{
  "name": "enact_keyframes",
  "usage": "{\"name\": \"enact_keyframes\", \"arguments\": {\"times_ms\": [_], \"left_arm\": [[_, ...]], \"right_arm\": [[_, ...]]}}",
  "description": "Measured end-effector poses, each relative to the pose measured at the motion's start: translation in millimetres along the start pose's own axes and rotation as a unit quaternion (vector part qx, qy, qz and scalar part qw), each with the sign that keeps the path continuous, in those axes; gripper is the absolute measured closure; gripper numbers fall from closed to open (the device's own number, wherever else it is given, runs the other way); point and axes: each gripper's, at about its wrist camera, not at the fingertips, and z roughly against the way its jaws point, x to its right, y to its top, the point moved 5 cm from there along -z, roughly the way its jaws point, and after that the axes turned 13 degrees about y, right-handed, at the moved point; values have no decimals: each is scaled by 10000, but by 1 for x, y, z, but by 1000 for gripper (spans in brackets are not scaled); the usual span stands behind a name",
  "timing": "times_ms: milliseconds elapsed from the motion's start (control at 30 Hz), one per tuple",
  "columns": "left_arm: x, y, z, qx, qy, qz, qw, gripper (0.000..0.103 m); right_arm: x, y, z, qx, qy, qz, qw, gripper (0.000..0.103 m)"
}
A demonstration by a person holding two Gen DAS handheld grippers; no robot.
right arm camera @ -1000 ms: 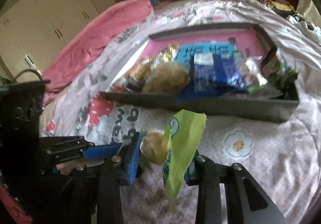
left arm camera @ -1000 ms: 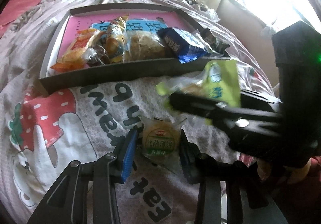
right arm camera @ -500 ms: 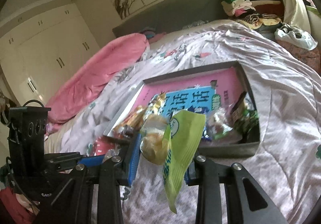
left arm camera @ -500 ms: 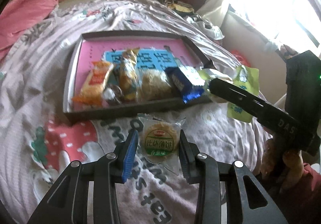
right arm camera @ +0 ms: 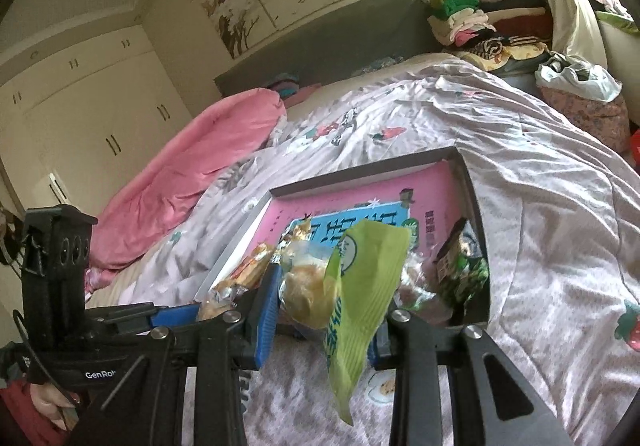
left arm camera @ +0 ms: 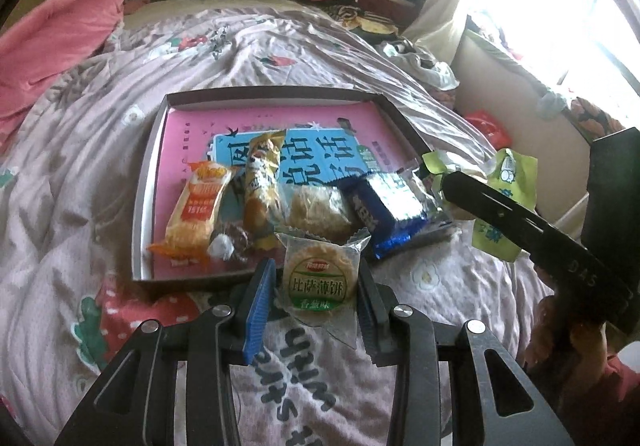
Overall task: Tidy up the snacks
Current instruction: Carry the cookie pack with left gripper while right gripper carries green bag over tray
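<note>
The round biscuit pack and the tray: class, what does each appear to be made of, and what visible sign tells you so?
Round biscuit pack, held in the left gripper: thin clear plastic film, glossy; the biscuit shows through and the sealed ends are crimped.

Tray: probably cardboard, matt dark outside and pale inside; its thin straight walls meet at folded corners, though this is uncertain.

Daylight floods in through the window (left arm camera: 560, 18), up and to the right of the left jaws, and blows out to white glare there. Just ahead of both pairs of jaws the light is soft and shadows faint. Both views bend strongly toward dark rounded corners, with slight softness at the edges.
</note>
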Motion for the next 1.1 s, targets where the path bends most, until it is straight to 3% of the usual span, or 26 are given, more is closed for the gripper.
{"name": "enact_keyframes", "arguments": {"times_ms": [600,1100], "left_arm": [[-11,22,-26,-106,273,260,9992,63],[-13,33,-42,-125,489,288,9983,63]], "right_arm": [[28,12,-7,104,-145,-202,9996,68],[44,3,-42,-257,-49,-349,9990,68]]}}
